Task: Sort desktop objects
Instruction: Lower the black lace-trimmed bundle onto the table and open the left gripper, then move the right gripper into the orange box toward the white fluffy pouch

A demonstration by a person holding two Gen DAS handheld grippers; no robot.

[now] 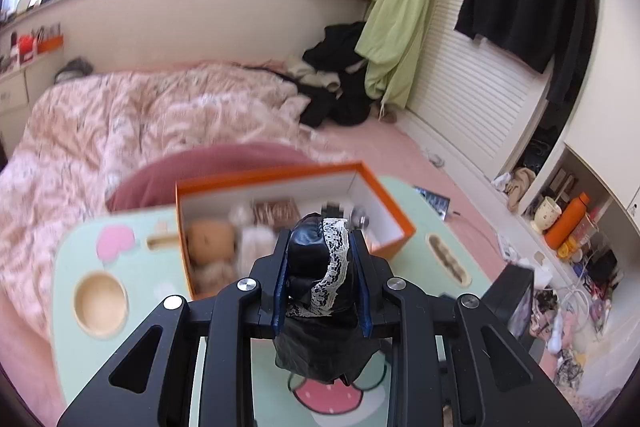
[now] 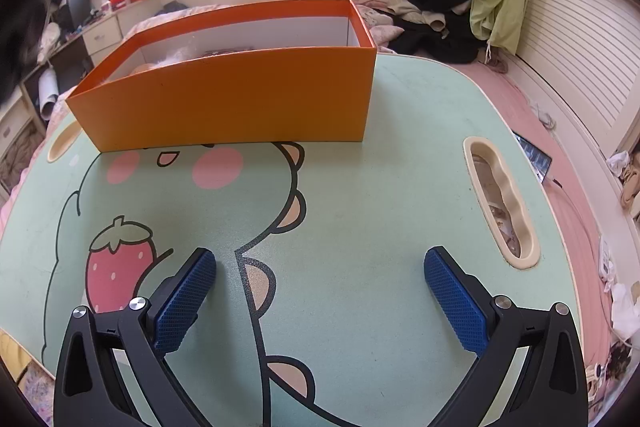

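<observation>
My left gripper (image 1: 320, 247) is shut on a black leather item with white lace trim (image 1: 316, 267), held in the air above the near edge of the orange box (image 1: 260, 175). The box stands on the green cartoon lap table (image 1: 132, 307) and holds a brown plush toy (image 1: 210, 239), a fluffy white thing and other small items. In the right wrist view the orange box (image 2: 240, 99) stands at the far side of the table (image 2: 380, 187). My right gripper (image 2: 320, 267) is open and empty, low over the table's near part.
The table has a round cup hole (image 1: 100, 299) at left and a slot handle (image 2: 502, 203) at right. A bed with a pink duvet (image 1: 120, 115) lies behind it. Clothes (image 1: 400, 7) hang at the back right; clutter lies on the floor at right.
</observation>
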